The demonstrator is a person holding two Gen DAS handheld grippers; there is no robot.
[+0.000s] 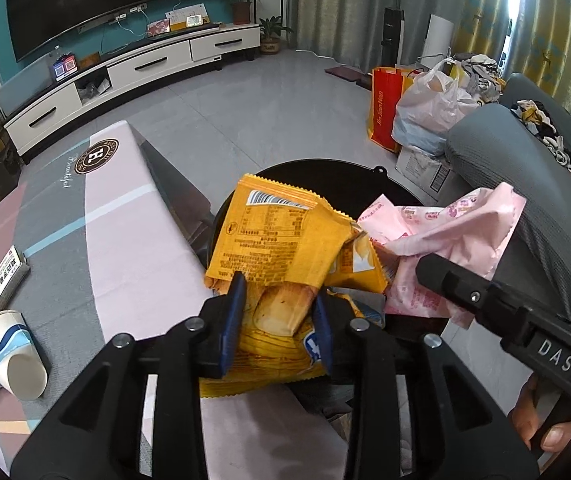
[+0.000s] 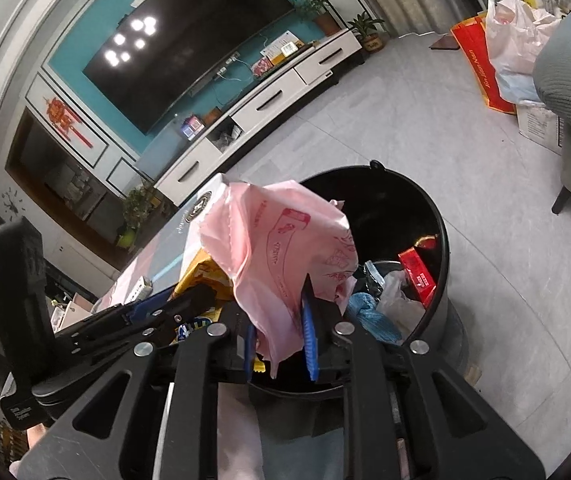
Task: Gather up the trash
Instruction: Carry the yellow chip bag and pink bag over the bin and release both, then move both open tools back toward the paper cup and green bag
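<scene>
Yellow wrapper (image 1: 273,236) is grasped by left gripper (image 1: 277,320), pink wrapper (image 2: 281,256) by right gripper (image 2: 281,340) — both held over bin (image 2: 441,224), not yet dropped; paper cup (image 1: 9,352) is left on table (image 1: 105,248).

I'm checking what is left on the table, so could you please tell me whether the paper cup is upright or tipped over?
Tipped over: the paper cup lies on its side on the tablecloth, its open mouth facing the camera.
</scene>
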